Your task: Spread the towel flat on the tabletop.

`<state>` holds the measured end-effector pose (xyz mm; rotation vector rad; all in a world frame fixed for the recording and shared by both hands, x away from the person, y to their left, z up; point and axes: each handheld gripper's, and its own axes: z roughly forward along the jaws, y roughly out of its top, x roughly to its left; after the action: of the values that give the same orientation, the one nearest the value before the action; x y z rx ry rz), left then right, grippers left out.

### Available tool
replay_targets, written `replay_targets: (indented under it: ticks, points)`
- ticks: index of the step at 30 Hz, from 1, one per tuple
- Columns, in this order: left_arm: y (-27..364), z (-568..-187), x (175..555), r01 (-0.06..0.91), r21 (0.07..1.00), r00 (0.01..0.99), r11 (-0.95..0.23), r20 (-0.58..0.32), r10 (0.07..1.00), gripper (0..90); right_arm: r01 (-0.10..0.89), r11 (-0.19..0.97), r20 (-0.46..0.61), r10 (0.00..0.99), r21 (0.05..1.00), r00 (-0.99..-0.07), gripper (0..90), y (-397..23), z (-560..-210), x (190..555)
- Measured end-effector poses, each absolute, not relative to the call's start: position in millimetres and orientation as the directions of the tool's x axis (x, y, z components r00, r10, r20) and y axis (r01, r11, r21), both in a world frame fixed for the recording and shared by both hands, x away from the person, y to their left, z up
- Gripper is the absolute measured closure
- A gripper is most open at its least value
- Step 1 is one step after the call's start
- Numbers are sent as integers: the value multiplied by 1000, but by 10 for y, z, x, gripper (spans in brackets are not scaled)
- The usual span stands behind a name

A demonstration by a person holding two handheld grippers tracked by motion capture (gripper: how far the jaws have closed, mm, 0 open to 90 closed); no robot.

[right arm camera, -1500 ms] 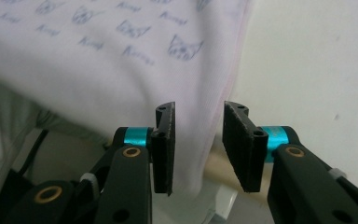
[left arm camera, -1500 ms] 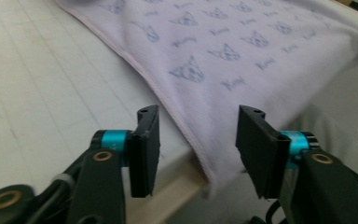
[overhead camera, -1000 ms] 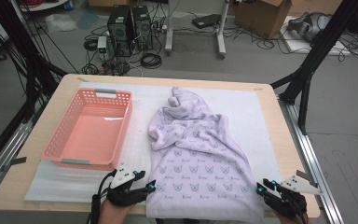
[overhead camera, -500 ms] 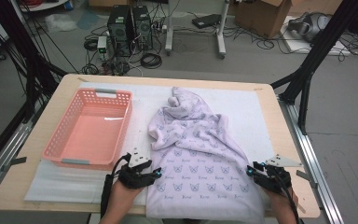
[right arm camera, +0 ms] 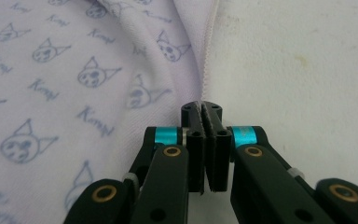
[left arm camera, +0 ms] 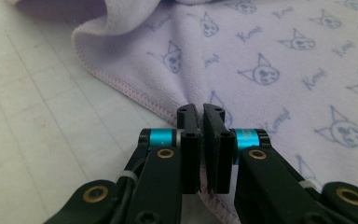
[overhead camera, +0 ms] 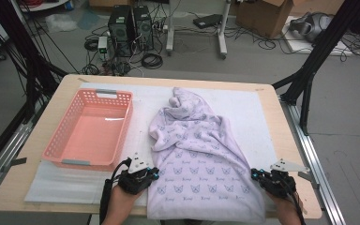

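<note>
A lilac cat-print towel (overhead camera: 201, 164) lies rumpled on the table's white mat.

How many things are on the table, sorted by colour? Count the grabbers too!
Pink: 1, the basket
Purple: 1, the towel with little cat faces
White: 1, the mat under them
Black: 2, the left gripper and the right gripper, each shut on an edge of the towel
Total: 5

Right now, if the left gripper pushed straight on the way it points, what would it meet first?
The lavender towel itself: the left gripper is already shut on its hemmed edge, and printed cloth lies right ahead, rising into a fold further on.
</note>
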<state>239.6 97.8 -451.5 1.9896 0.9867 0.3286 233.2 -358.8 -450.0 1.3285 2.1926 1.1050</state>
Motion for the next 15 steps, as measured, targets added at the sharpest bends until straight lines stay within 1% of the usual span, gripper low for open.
replay_targets:
  ticks: [4, 10, 15]
  points:
    - [1062, -4502, 2276, 525, 798, 651, -296, -153, 743, 852, 595, 251, 109, 858, 764, -502, 884, -3638, -4493, 2167]
    - [1175, -4475, 2054, 535, 800, 648, -271, -183, 740, 852, 592, 276, 93, 851, 757, -517, 884, -3666, -4460, 1859]
    - [1266, -4462, 1816, 531, 798, 669, -287, -186, 720, 852, 598, 285, 101, 843, 749, -529, 883, -3643, -4428, 1645]
